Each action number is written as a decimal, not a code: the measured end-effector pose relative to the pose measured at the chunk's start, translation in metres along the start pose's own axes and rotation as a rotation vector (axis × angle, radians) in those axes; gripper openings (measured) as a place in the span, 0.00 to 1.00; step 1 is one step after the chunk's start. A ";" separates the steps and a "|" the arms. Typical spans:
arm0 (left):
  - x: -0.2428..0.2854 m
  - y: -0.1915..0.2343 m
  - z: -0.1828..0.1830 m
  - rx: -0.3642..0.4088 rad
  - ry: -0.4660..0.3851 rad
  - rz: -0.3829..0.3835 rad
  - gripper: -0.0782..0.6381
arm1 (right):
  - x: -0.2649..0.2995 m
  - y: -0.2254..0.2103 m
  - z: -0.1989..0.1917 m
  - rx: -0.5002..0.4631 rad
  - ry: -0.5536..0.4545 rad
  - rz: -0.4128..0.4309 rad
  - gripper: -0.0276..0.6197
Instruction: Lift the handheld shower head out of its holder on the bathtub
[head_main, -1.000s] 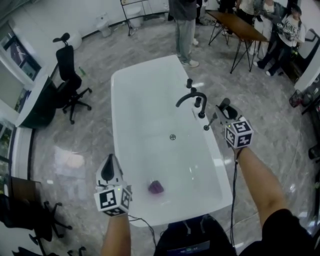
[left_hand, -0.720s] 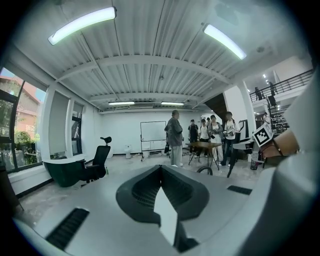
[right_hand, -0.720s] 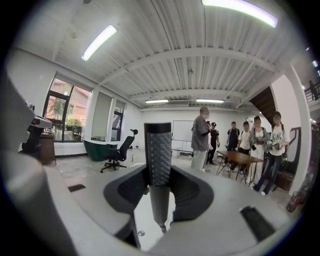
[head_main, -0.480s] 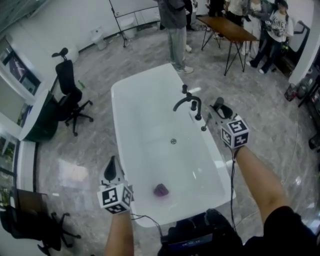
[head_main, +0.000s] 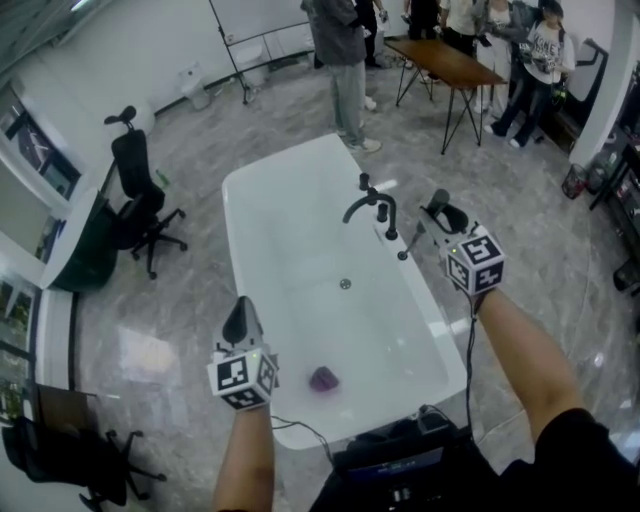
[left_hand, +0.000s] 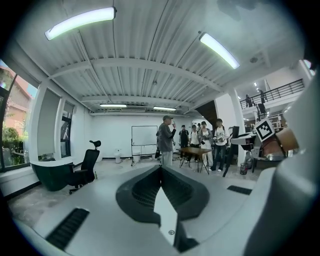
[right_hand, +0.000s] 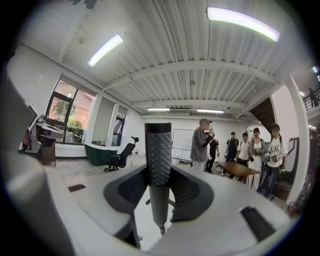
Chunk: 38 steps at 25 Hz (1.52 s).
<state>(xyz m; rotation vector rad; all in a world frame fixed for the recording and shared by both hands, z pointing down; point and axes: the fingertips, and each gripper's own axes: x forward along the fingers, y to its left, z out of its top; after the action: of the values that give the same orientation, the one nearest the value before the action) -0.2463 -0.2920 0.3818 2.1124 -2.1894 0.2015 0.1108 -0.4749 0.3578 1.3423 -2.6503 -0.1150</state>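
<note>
Ceiling tube lights (right_hand: 243, 22) illuminate my views brightly and evenly; fisheye distortion curves the edges; corners vignette to black.

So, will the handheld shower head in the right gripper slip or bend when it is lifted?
Probably stiff: the shower head stands as one straight, slim rod in the right gripper. Its upper part is dimpled, so it likely grips well; the smooth lower part may be slicker. Being long and thin, it could swing in the grip.
</note>
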 end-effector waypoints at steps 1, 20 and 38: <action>0.001 -0.002 0.005 0.004 -0.011 -0.004 0.12 | -0.002 0.001 0.005 0.000 -0.012 0.000 0.26; -0.005 -0.020 0.058 0.034 -0.065 -0.055 0.12 | -0.043 0.013 0.108 0.018 -0.170 0.012 0.26; -0.019 -0.012 0.031 0.002 -0.042 -0.035 0.12 | -0.063 0.022 0.116 0.035 -0.224 0.015 0.26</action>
<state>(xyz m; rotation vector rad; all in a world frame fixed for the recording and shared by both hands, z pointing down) -0.2326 -0.2788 0.3489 2.1730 -2.1741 0.1587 0.1085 -0.4122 0.2400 1.3944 -2.8574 -0.2314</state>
